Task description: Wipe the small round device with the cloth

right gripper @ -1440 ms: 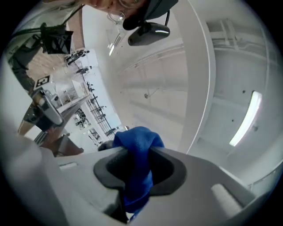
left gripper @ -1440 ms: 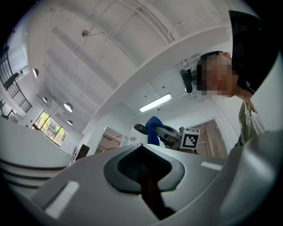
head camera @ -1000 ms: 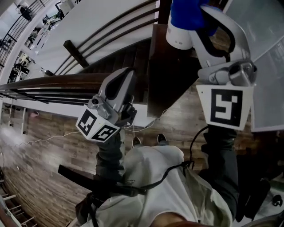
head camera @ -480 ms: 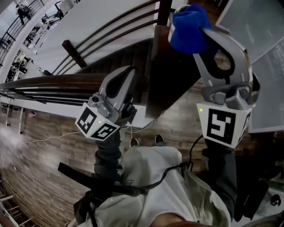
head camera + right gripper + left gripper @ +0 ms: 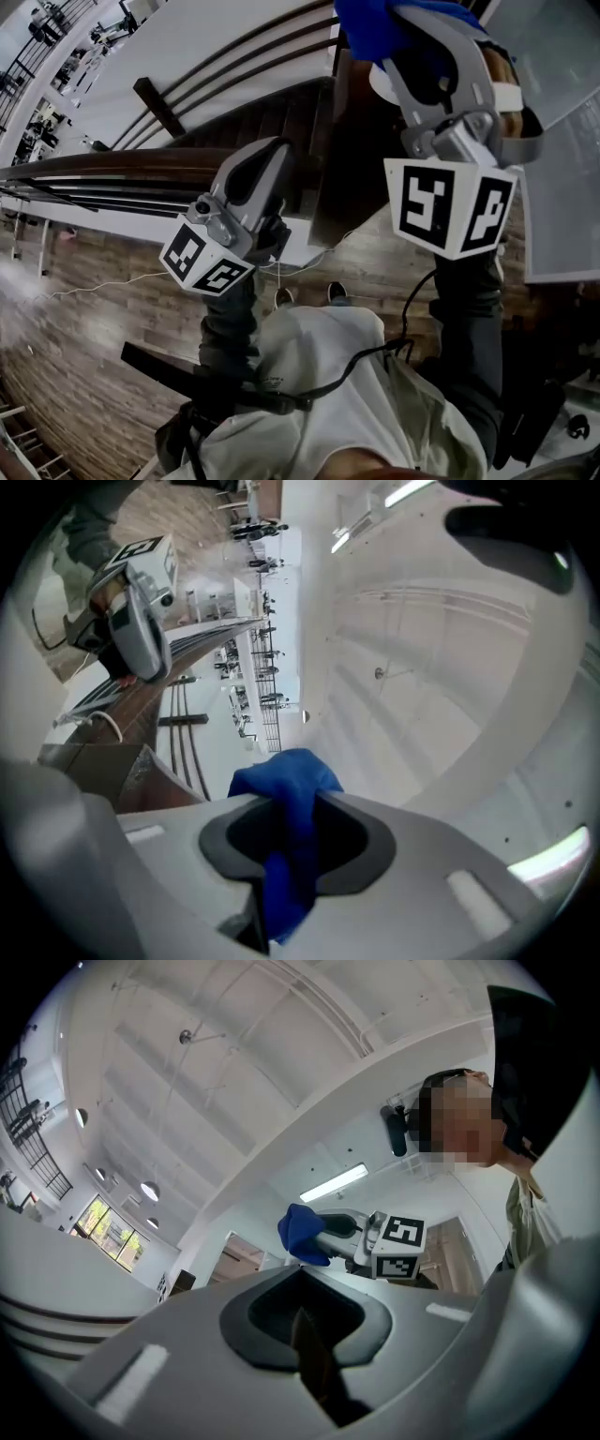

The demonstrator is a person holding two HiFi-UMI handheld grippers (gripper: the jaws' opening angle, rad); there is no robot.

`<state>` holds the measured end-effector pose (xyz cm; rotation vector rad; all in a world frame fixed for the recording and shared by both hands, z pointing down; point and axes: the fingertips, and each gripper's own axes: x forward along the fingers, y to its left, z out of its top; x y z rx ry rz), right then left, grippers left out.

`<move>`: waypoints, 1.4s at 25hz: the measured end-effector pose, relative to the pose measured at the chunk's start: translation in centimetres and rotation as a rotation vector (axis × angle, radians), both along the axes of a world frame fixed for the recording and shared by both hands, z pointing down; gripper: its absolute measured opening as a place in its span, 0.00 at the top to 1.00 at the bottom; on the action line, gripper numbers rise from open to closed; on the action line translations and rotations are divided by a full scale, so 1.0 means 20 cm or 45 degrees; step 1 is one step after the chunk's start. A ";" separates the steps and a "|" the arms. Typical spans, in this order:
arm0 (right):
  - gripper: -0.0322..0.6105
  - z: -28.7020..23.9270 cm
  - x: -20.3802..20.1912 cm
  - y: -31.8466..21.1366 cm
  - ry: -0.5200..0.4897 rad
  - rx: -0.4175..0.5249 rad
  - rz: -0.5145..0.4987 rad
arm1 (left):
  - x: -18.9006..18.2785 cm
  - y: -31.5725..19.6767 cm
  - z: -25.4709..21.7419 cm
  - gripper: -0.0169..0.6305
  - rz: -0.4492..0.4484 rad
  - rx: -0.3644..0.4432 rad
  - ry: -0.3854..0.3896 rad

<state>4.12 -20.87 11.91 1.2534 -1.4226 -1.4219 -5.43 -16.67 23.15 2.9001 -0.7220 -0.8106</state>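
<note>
**Right claw clamped on cloth; left claw shut, empty**

I find the right claw [image 5: 281, 832] closed on the blue cloth [image 5: 284, 785]. The cloth's long axis runs along the jaws, and its bunched end points out past the tips. In the head view the cloth [image 5: 370, 28] sits far right, touching a sliver of white that I take for the small round device [image 5: 379, 84]. The right claw hides most of the device, so I cannot tell its orientation. The left claw [image 5: 302, 1302] is pressed together on nothing, held near left, well apart from the cloth.
</note>
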 end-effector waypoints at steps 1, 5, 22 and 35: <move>0.81 0.03 -0.02 -0.01 0.051 0.011 0.009 | -0.02 -0.01 0.00 0.97 -0.015 0.001 -0.001; 0.81 0.16 -0.04 0.04 0.190 -0.116 0.035 | -0.03 -0.01 -0.06 0.97 -0.022 -0.012 0.018; 0.81 0.00 0.28 0.03 -0.586 0.080 -0.328 | 0.06 -0.07 0.09 0.97 0.037 0.008 -0.028; 0.81 -0.02 0.41 0.14 -0.595 -0.108 -0.320 | 0.15 0.01 -0.11 0.97 0.069 0.068 -0.056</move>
